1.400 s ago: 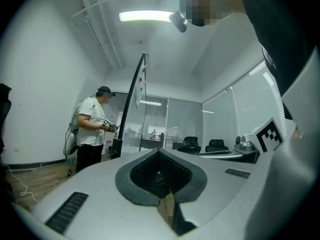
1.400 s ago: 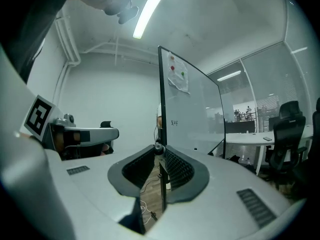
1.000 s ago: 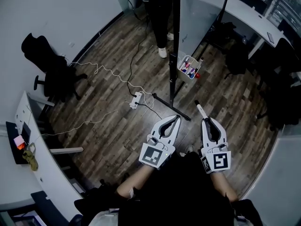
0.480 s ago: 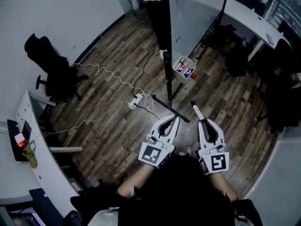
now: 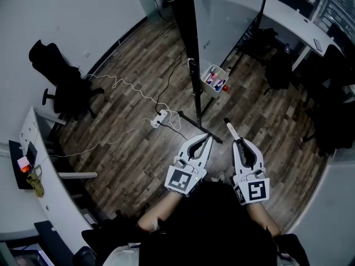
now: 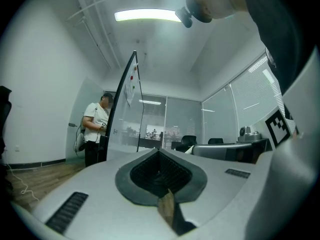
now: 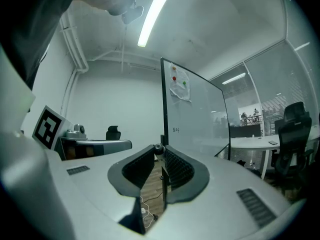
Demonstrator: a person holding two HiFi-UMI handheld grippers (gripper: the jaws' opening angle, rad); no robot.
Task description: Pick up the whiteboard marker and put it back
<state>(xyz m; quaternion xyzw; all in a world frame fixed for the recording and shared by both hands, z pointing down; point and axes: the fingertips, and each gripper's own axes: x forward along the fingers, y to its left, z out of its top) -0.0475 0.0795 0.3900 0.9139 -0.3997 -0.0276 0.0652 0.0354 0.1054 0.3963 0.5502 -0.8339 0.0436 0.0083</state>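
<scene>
A white whiteboard marker (image 5: 230, 129) sticks forward out of my right gripper (image 5: 237, 143), which is shut on its rear part. In the right gripper view the marker's end (image 7: 159, 148) shows end-on, pinched between the tips of that gripper (image 7: 159, 152). Beside it on the left, my left gripper (image 5: 208, 139) is shut with nothing in it; its tips meet in the left gripper view (image 6: 159, 152). Ahead stands the whiteboard (image 5: 228, 15) on a black stand, with a small basket of markers (image 5: 215, 79) hung at its foot. Both grippers point level toward the board.
A power strip (image 5: 161, 117) and loose white cables lie on the wood floor left of the stand's foot (image 5: 201, 127). A black office chair (image 5: 62, 77) stands at the left, dark chairs (image 5: 330, 110) at the right. A person (image 6: 95, 130) stands beyond the board.
The whiteboard, its stand and the marker basket have shifted left in the head view. The marker stays pinched in my right gripper; both grippers have edged slightly forward.
</scene>
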